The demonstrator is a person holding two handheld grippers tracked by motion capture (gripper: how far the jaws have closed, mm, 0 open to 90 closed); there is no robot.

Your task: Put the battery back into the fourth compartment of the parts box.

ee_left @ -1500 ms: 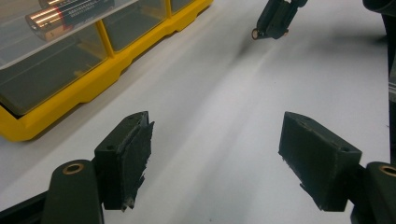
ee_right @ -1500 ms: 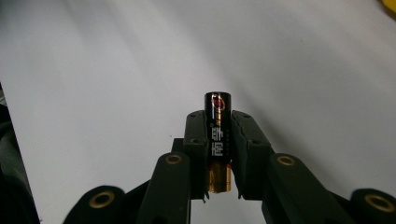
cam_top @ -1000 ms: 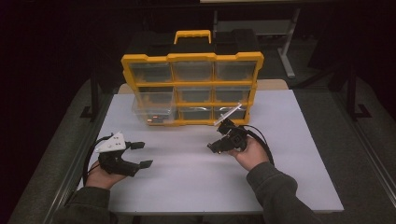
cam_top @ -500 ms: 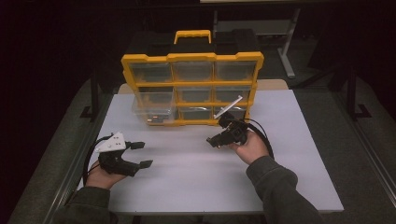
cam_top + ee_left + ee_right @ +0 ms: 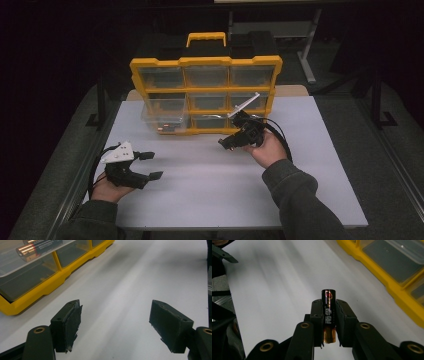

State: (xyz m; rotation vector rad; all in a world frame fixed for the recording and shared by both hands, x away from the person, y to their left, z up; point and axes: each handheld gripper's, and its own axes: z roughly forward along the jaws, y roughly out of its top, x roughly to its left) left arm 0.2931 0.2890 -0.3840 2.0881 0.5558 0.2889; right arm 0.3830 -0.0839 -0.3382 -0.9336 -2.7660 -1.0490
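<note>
Grippers: two, left gripper point(image 5: 142, 165) and right gripper point(image 5: 226, 143)
Batteries: one clamped point(image 5: 328, 315), two in a drawer point(image 5: 37, 247)
Yellow organizer case point(image 5: 205, 90): one
White table point(image 5: 210, 185): one

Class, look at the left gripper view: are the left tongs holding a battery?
No: the left tongs stand wide open over the bare white table, while a battery lies in the clear drawer.
</note>
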